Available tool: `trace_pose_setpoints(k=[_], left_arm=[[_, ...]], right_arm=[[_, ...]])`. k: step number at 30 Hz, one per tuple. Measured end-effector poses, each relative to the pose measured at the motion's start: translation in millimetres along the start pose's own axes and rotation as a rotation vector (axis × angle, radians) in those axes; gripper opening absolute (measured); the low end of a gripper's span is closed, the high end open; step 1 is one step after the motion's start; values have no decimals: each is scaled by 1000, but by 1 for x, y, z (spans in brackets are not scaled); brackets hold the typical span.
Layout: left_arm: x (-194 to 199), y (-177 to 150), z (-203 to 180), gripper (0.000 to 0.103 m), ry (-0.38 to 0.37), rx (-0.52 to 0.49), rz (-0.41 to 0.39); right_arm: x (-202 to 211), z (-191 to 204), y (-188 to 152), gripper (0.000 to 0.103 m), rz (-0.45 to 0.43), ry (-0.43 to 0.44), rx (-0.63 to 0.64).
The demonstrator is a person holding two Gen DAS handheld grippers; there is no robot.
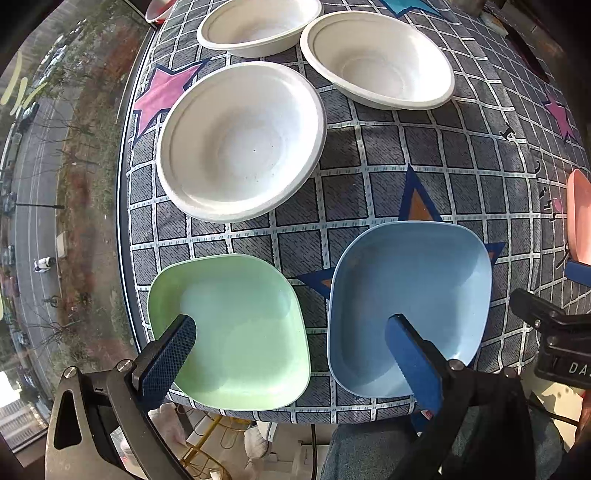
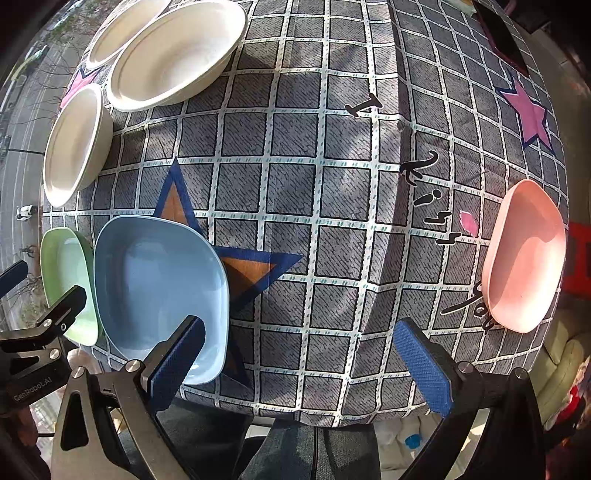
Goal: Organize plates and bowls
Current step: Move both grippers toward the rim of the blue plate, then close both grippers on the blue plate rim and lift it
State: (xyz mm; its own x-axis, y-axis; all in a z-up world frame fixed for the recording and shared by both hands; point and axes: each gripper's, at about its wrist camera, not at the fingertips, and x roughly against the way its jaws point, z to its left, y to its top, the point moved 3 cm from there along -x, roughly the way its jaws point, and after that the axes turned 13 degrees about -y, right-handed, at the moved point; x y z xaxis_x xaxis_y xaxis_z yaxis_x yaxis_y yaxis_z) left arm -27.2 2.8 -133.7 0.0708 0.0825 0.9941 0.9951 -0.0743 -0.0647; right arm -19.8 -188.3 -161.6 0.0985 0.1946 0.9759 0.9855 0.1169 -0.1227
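Note:
Three white round bowls sit on the checked tablecloth: one near the left edge [image 1: 240, 142], two further back [image 1: 258, 24] [image 1: 376, 59]. A green square plate [image 1: 236, 332] and a blue square plate [image 1: 410, 306] lie side by side at the front edge. A pink plate [image 2: 526, 254] lies at the right. My left gripper [image 1: 291, 350] is open above the green and blue plates, empty. My right gripper [image 2: 299, 354] is open and empty over the cloth, between the blue plate [image 2: 159, 291] and the pink plate.
The table [image 2: 332, 184] has a grey grid cloth with star prints. A window is to the left, with a street far below [image 1: 37, 221]. The front table edge is just under both grippers. A dark object [image 2: 502, 37] lies at the far right.

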Motion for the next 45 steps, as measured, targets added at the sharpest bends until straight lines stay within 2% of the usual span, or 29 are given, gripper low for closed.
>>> trace_pose_setpoints(k=[5,7,9,14,18,24,31,32,34,35,38,41,42,45], left_arm=[[-3,-4,2,103,17,0,21],[-2,9,4,103,101,-1,-24],[3,6,4,103,107,1,-14],[-11,2,-1,103,63,-4,20],[-18,1,-10,103,50,-19,32],[-30,1,-30,103,30,-60,49],[-46,5,-59,103,-7,-116,60],[-48,6,-63,103,-10,-119,59],[-52,9,-70,103,-19,-123,52],[-53,10,-74,103,-21,-121,47],[-61,19,-84,103,-23,-118,34],[-70,39,-99,103,1,-127,0],[-75,46,-107,103,9,-131,-11],[-90,51,-125,103,22,-155,-5]], right_arm=[[-22,20,-1,103,15,0,33],[-32,28,0,103,17,-3,48],[-42,37,2,103,15,-21,65],[-64,50,-2,103,15,-96,107],[-80,36,-6,103,24,-82,65],[-102,-7,-24,103,31,-151,-1],[-136,-50,-54,103,85,-134,-118],[-124,-64,-62,103,82,-137,-125],[-125,-72,-68,103,75,-110,-134],[-111,-90,-68,103,66,-120,-140],[-97,-85,-62,103,81,-81,-170],[-110,-81,-71,103,97,-33,-187],[-114,-66,-68,103,119,0,-177],[-120,-64,-78,103,102,1,-169]])
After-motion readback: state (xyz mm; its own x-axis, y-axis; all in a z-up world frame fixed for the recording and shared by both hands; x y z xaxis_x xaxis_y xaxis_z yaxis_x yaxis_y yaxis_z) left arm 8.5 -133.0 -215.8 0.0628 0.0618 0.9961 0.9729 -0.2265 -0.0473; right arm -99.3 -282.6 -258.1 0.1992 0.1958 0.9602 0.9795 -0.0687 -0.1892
